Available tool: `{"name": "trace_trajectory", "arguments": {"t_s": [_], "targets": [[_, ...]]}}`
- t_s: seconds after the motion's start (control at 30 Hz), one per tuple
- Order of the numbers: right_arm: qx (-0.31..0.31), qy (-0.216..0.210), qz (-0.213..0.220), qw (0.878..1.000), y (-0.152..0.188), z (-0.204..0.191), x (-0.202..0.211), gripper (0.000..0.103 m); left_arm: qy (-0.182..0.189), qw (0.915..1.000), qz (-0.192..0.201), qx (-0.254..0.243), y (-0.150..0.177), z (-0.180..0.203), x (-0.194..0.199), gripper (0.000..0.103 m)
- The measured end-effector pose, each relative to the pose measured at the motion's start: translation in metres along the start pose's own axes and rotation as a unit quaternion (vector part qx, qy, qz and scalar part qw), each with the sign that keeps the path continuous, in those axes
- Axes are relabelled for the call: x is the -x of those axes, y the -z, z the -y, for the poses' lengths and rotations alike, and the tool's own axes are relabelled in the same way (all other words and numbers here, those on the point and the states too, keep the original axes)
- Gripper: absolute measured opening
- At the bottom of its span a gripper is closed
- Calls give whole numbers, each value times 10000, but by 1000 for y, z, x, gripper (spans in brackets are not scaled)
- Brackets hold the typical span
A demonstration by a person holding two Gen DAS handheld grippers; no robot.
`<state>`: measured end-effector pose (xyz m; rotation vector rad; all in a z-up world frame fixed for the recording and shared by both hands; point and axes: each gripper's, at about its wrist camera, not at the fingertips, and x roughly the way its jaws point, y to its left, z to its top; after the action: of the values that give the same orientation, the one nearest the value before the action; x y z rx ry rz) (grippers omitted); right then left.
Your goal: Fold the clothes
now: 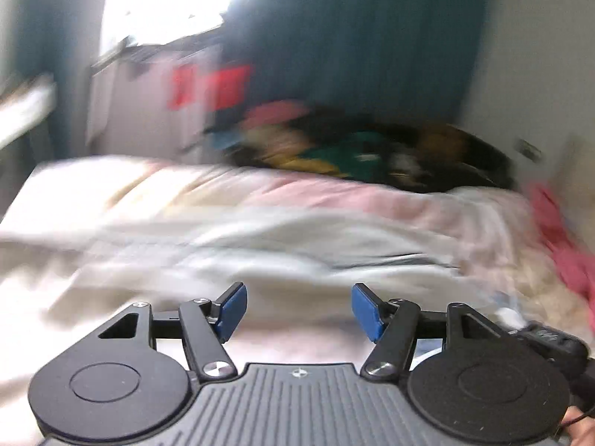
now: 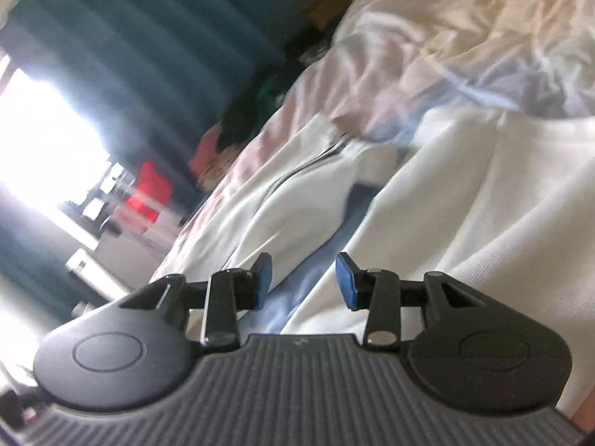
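A white garment [image 2: 465,200] lies spread on a bed with a pale pink and cream cover [image 2: 427,37]. In the blurred left wrist view the same white garment [image 1: 230,249] lies ahead of my left gripper [image 1: 299,308], which is open and empty just above the cloth. My right gripper [image 2: 303,282] is open and empty, tilted, close over the white garment with a light blue fold of cloth [image 2: 323,256] between its blue pads [image 2: 347,282].
A heap of dark and coloured clothes [image 1: 357,152] lies at the far side of the bed. A pink cloth [image 1: 561,238] lies at the right edge. Teal curtains [image 1: 353,33] and a bright window [image 1: 167,3] stand behind. Red items [image 2: 148,193] sit by a desk.
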<state>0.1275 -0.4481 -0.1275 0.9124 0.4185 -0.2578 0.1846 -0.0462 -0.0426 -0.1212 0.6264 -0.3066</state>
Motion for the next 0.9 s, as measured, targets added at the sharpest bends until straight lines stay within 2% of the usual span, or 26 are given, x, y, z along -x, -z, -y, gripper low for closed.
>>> {"name": "trace_trajectory", "arguments": {"t_s": [0.07, 0.13, 0.2, 0.3, 0.37, 0.5, 0.57, 0.67, 0.7, 0.73, 0.8, 0.83, 0.9], "targets": [[-146, -129, -204, 9996, 5, -6, -3, 42, -105, 9984, -76, 549, 12, -42, 15, 65], [-273, -262, -448, 9983, 7, -14, -9, 59, -210, 9936, -153, 1095, 24, -84, 30, 65], [-366, -407, -643, 9964, 4, -23, -18, 68, -314, 9857, -228, 1639, 37, -126, 45, 66], [-567, -475, -699, 9948, -7, -30, -38, 68, -342, 9742, -418, 2190, 48, -166, 44, 66], [-829, -303, -714, 9935, -12, -21, -56, 68, -316, 9660, -533, 2512, 53, -184, 35, 66], [-1494, 199, -544, 9871, -20, 10, -95, 68, -424, 9613, -634, 2648, 60, -197, 20, 66], [-1778, 410, -302, 9828, -26, 26, -110, 66, -438, 9600, -679, 2683, 63, -199, 14, 66], [-1626, 639, 138, 9845, -40, 27, -129, 66, -263, 9604, -591, 2710, 61, -201, 9, 66], [-1432, 749, 189, 9867, -47, 21, -135, 62, -253, 9618, -551, 2670, 60, -201, 7, 66], [-1236, 860, 240, 9883, -53, 15, -142, 39, -244, 9631, -513, 2629, 59, -201, 4, 66], [-883, 1091, 328, 9896, -68, 0, -152, 14, -226, 9671, -469, 2489, 58, -198, -2, 66], [-726, 1211, 366, 9893, -76, -8, -155, 10, -217, 9694, -444, 2404, 57, -197, -4, 66], [-313, 1229, 678, 9896, -98, -35, -145, 9, -264, 9720, -435, 2292, 57, -196, -7, 66]]}}
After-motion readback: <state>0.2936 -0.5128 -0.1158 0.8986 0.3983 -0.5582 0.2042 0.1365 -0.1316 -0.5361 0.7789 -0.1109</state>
